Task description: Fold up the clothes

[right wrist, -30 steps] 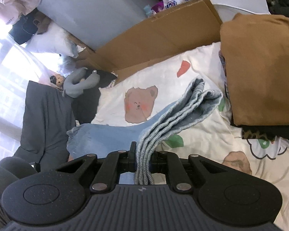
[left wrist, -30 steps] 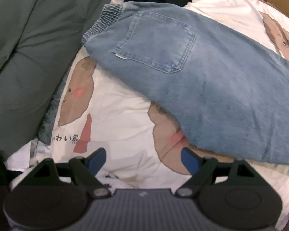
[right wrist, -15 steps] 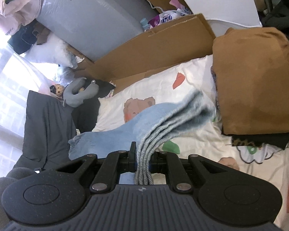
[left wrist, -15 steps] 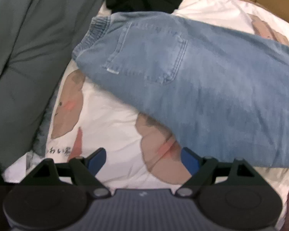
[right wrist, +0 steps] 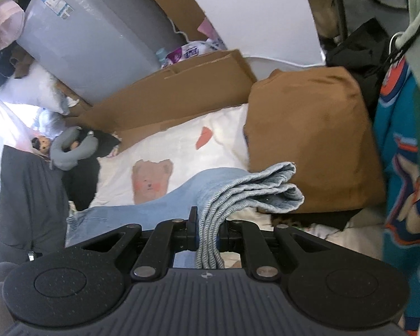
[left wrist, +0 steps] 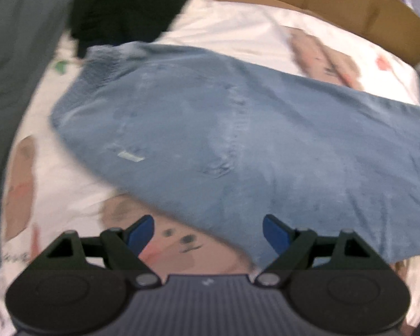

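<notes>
The right gripper [right wrist: 207, 231] has its jaws clamped on the bunched hem of the jeans [right wrist: 249, 187], lifted ahead of them. The left gripper [left wrist: 208, 232] hangs with jaws spread wide and empty; the jeans [left wrist: 238, 145] lie just beyond on the bear-print bedsheet [left wrist: 70, 190].

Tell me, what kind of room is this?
Probably a bedroom. Blue jeans lie on a bed sheet printed with cartoon bears, a plush toy sits near the far edge, and clothes hang at the right.
</notes>
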Motion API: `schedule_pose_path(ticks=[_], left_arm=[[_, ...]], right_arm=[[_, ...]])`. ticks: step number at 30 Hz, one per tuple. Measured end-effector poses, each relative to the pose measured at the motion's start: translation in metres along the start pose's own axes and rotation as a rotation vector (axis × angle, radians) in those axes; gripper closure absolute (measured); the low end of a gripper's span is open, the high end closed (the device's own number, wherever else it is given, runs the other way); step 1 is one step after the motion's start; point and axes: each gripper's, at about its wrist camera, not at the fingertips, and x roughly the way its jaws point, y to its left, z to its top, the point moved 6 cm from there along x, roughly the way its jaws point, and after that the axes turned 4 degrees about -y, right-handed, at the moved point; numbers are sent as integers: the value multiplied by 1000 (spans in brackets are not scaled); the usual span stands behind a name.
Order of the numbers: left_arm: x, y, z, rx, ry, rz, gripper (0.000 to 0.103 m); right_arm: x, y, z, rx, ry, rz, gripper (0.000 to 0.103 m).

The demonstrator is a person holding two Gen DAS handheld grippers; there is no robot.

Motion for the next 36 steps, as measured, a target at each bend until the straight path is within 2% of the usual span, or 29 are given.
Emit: schedule_pose_path(ticks=[3,6,9,13,18,20,24,30,33,34,36], left_arm=[[9,-19,8,62,-20,-61,21],[12,-33,13,122,-60,-135,21],[22,-48,11,161,-54,-232,21],[35,-71,-1,205,-24,-320,21],[46,-101,-19,241,29,-423,28],[51,-106,-26,255,52,-440,34],[63,-114,-39,276,96,-460,37],[75,-130,-50,312,138,-505,57],[78,-140,-54,345,146,-545,73],[79,-145,-55,360,150,-558,81],[82,-152,-55,387,156,-576,86]], right_arm=[[-4,4,7,-25,13,-37,94],[-8,8,16,-50,36,-84,94],[-11,8,26,-69,50,-137,94],[-10,16,29,-99,75,-181,94],[2,35,30,-141,106,-203,94],[5,41,32,-149,106,-203,94],[8,50,35,-158,113,-209,94],[9,65,36,-172,130,-202,94],[10,75,36,-180,135,-192,94],[10,79,36,-183,136,-189,94],[11,85,36,-192,138,-180,94]])
